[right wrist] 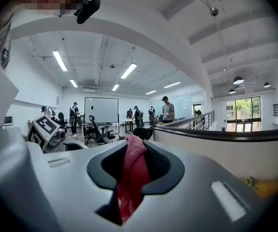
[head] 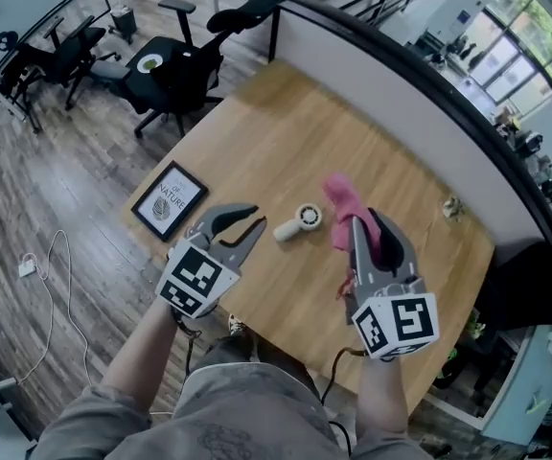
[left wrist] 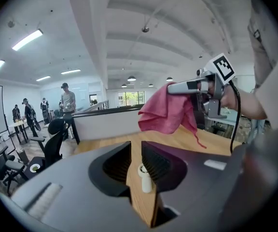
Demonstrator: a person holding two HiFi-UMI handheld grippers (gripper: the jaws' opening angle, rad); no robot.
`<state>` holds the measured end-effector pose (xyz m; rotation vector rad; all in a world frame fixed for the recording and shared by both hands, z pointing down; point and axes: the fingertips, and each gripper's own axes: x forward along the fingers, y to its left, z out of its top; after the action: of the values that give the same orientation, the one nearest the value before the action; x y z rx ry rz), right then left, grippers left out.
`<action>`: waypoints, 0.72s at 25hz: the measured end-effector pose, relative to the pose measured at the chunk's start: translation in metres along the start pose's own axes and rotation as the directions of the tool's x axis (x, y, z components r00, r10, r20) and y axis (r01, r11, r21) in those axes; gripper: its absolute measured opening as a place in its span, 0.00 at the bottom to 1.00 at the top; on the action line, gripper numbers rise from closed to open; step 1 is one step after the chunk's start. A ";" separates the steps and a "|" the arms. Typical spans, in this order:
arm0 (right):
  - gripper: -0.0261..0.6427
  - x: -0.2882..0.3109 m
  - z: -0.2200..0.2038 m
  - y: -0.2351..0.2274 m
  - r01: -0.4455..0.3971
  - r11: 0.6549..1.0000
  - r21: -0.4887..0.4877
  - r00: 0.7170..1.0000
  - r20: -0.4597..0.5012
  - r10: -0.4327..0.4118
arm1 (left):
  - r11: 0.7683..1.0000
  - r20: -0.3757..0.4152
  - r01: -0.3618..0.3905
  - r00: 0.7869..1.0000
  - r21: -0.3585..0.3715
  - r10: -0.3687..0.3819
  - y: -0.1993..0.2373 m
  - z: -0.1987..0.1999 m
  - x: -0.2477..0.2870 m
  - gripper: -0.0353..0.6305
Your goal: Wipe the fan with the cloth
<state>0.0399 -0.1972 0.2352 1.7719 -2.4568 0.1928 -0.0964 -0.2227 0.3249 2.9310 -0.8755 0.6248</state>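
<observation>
A small white hand-held fan (head: 300, 222) lies on its side on the wooden table (head: 286, 132). Both grippers hang in the air above the table's near edge. My left gripper (head: 257, 218) is to the left of the fan, with a narrow gap between its jaws and nothing in it. In the left gripper view (left wrist: 135, 151) the fan (left wrist: 144, 177) shows through that gap, far below on the table. My right gripper (head: 367, 223) is shut on a pink cloth (head: 345, 209), which hangs from its jaws (right wrist: 134, 151) to the right of the fan. The cloth (left wrist: 165, 111) also shows draped in the left gripper view.
A framed picture (head: 170, 200) lies at the table's left corner. A small object (head: 452, 207) sits near the far right edge. A grey partition (head: 401, 94) runs along the table's far side. Black office chairs (head: 175, 70) stand beyond the left end.
</observation>
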 end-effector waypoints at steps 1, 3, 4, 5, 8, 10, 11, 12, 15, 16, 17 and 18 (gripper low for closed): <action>0.15 -0.008 0.008 0.001 0.002 1.000 -0.003 1.000 0.016 -0.002 | 1.000 0.017 -0.004 1.000 0.007 0.004 -0.003 0.010 -0.006 0.15; 0.15 -0.021 0.024 0.005 0.006 1.000 -0.012 0.999 0.049 -0.006 | 1.000 0.049 -0.008 0.999 0.022 0.007 -0.008 0.027 -0.016 0.12; 0.15 -0.027 0.030 0.007 0.008 1.000 -0.016 0.998 0.062 -0.007 | 1.000 0.059 -0.010 0.998 0.029 0.008 -0.009 0.034 -0.021 0.12; 0.15 -0.033 0.036 0.009 0.008 1.000 -0.020 0.997 0.073 -0.007 | 0.999 0.064 -0.012 0.998 0.036 0.009 -0.010 0.039 -0.025 0.10; 0.15 -0.048 0.048 0.015 0.000 1.000 -0.022 0.996 0.092 0.002 | 0.998 0.076 -0.025 0.997 0.049 0.021 -0.013 0.052 -0.038 0.09; 0.14 -0.058 0.054 0.018 -0.003 1.000 -0.025 0.995 0.100 0.005 | 0.998 0.089 -0.032 0.996 0.053 0.027 -0.013 0.061 -0.047 0.09; 0.14 -0.062 0.056 0.020 -0.005 1.000 -0.027 0.995 0.103 0.007 | 0.998 0.097 -0.034 0.995 0.056 0.028 -0.014 0.065 -0.052 0.08; 0.14 -0.066 0.057 0.022 -0.008 1.000 -0.030 0.994 0.104 0.011 | 0.998 0.104 -0.035 0.994 0.060 0.029 -0.016 0.069 -0.057 0.07; 0.14 -0.079 0.056 0.027 -0.016 0.999 -0.034 0.995 0.097 0.019 | 0.997 0.124 -0.034 0.992 0.065 0.026 -0.024 0.077 -0.073 0.06; 0.14 -0.083 0.055 0.029 -0.019 0.999 -0.031 0.996 0.092 0.022 | 0.998 0.133 -0.032 0.991 0.061 0.023 -0.027 0.079 -0.077 0.06; 0.14 -0.086 0.052 0.030 -0.020 0.999 -0.028 0.996 0.086 0.023 | 0.998 0.146 -0.026 0.989 0.051 0.018 -0.030 0.082 -0.082 0.06; 0.14 -0.089 0.050 0.031 -0.021 0.999 -0.024 0.997 0.077 0.023 | 0.999 0.163 -0.017 0.987 0.040 0.010 -0.034 0.085 -0.086 0.06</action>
<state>0.0382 -0.1126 0.1705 1.7764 -2.5217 0.0985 -0.1124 -0.1597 0.2171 3.0504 -0.9070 0.4131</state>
